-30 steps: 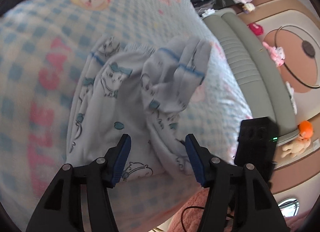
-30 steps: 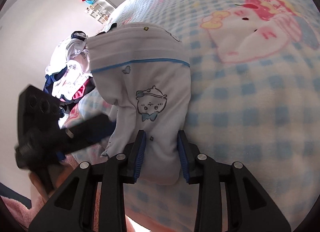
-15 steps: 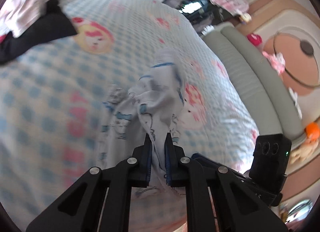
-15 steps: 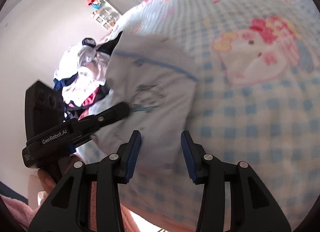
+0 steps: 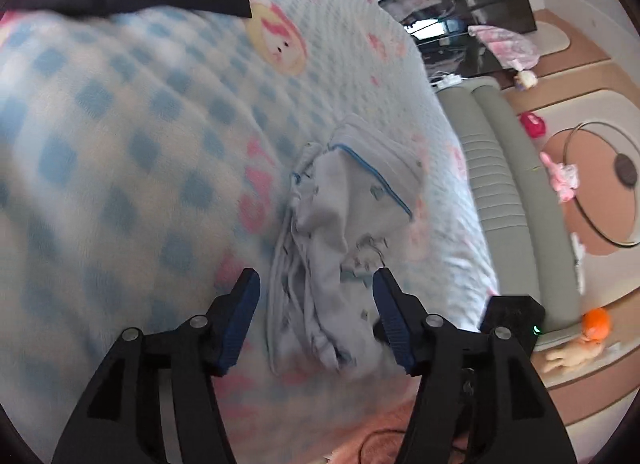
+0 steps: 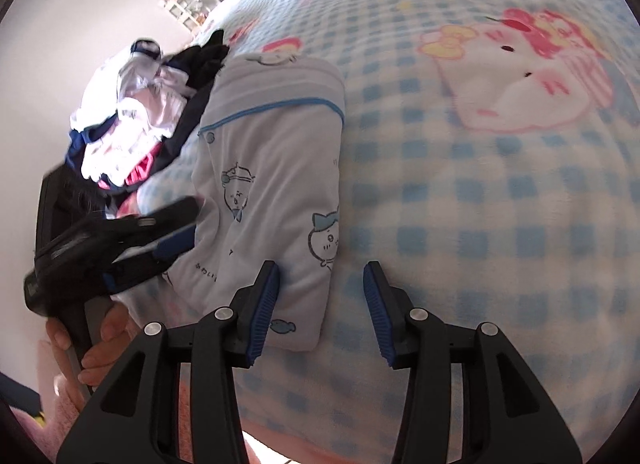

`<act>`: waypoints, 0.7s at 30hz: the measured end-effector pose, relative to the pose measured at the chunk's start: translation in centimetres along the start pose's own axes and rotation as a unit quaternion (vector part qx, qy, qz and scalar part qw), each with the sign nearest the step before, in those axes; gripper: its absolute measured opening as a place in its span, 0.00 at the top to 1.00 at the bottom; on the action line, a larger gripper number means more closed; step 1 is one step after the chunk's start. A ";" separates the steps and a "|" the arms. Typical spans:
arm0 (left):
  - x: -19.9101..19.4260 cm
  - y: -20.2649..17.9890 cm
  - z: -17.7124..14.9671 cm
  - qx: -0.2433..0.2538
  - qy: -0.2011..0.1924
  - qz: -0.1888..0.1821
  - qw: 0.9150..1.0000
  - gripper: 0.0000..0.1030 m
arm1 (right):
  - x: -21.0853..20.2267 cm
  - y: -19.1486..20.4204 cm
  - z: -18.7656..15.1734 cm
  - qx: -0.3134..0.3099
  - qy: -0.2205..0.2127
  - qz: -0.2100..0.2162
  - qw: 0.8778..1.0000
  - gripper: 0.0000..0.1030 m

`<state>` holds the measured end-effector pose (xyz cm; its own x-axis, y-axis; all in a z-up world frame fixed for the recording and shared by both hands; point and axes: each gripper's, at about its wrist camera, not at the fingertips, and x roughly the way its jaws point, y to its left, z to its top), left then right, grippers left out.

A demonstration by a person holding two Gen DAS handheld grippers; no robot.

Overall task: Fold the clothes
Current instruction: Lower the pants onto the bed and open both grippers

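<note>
Left wrist view: the left gripper (image 5: pixel 316 296) stands spread wide, straddling the folded pajama garment (image 5: pixel 340 224). The right gripper (image 6: pixel 320 296) gapes too, empty, its left pad touching the cloth.

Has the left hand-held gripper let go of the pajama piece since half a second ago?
Yes. The left hand-held gripper was shut on the pajama piece and now stands open around it, on the checked blanket.

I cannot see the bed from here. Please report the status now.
Left gripper open, right gripper open. Pale blue garment lies folded on checked blanket. Clothes pile beside it, not blocking.
</note>
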<state>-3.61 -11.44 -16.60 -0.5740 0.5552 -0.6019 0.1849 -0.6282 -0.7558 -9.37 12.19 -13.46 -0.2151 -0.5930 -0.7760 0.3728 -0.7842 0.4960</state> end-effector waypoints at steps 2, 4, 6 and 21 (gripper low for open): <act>0.1 -0.2 -0.9 0.018 0.012 0.014 1.000 0.39 | -0.7 -0.4 -0.2 0.007 -0.005 0.008 1.000 0.55; 0.8 -0.7 -1.7 0.041 0.019 0.040 0.998 0.40 | -1.2 -0.7 -0.6 0.016 -0.009 0.010 1.000 0.52; 1.3 -1.3 -2.1 0.059 0.017 0.064 0.996 0.50 | -1.4 -0.9 -0.8 0.032 -0.011 0.008 0.999 0.50; -2.9 -5.1 -2.6 0.130 -0.088 0.105 0.982 0.73 | -0.6 2.8 -3.4 -0.083 0.034 -0.032 0.995 0.50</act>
<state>-0.79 -8.42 -11.73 -0.6777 0.3097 -0.6669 0.1173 -0.8498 -0.5138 -5.14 10.98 -12.90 -0.1831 -0.5239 -0.8318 0.5047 -0.7762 0.3778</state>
